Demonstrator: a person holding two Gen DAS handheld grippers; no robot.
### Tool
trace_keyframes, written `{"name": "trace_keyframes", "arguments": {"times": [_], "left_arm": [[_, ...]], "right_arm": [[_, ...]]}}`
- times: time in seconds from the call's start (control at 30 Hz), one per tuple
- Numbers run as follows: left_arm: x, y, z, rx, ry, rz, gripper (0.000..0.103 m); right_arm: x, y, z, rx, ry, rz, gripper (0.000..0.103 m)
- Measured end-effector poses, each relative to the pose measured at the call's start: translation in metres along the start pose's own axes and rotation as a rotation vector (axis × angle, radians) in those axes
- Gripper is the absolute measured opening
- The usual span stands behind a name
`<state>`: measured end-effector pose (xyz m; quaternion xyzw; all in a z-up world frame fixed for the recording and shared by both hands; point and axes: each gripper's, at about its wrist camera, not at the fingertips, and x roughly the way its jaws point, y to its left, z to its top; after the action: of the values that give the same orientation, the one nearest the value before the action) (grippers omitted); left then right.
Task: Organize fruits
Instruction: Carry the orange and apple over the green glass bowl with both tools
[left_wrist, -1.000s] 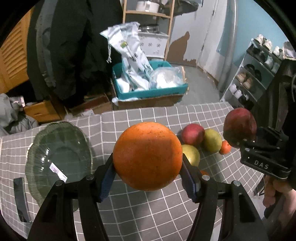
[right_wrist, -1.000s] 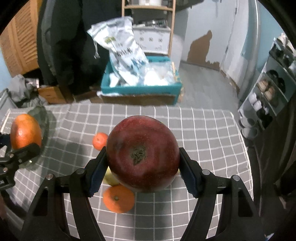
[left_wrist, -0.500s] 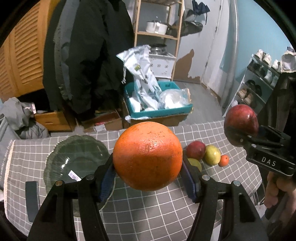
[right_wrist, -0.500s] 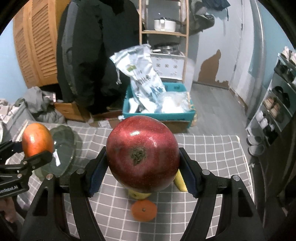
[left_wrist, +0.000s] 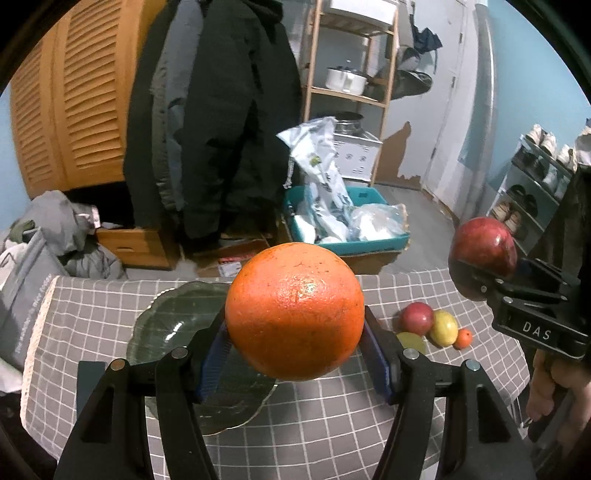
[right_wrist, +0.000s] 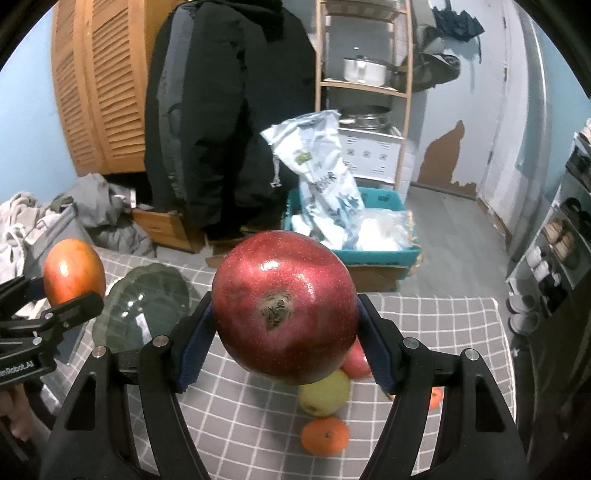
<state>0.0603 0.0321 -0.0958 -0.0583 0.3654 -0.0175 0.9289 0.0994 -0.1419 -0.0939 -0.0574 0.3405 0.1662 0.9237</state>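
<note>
Orange first: clamped on a large round dimpled orange between the blue-padded jaws of the left gripper, carried in the air and not resting on anything. Same story on the right gripper, jaws shut tight around a big glossy dark-red apple, stem end facing the camera. Lifted clear within the last second: sits higher and further back from the grey checked cloth of the desk than a second ago, with far more of the room showing above it and the leftover fruit looking smaller. Now lines up, in the left view, right above the near rim of the scalloped dark-green glass dish, which lay off to the left a second ago. Leaves four pieces on the cloth, well apart from the dish: a small red apple, a yellow-green fruit, a paler green one and a tiny tangerine, bunched close together. Reads as pick-up finished for both fruits and carry under way. Probably calls next for lowering the orange into the dish and only then opening, since round fruit dropped on glass may well roll off.
</note>
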Motion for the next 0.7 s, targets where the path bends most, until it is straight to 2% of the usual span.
{"name": "trace_keyframes", "arguments": {"times": [0.43, 0.7], "left_arm": [[-0.001, 0.060, -0.008, -0.090, 0.006, 0.094, 0.067], [0.012, 0.093, -0.019, -0.134, 0.046, 0.148, 0.067]], "right_arm": [[0.030, 0.055, 0.012, -0.052, 0.036, 0.076, 0.073], [0.059, 0.093, 0.014, -0.088, 0.087, 0.122, 0.073]]}}
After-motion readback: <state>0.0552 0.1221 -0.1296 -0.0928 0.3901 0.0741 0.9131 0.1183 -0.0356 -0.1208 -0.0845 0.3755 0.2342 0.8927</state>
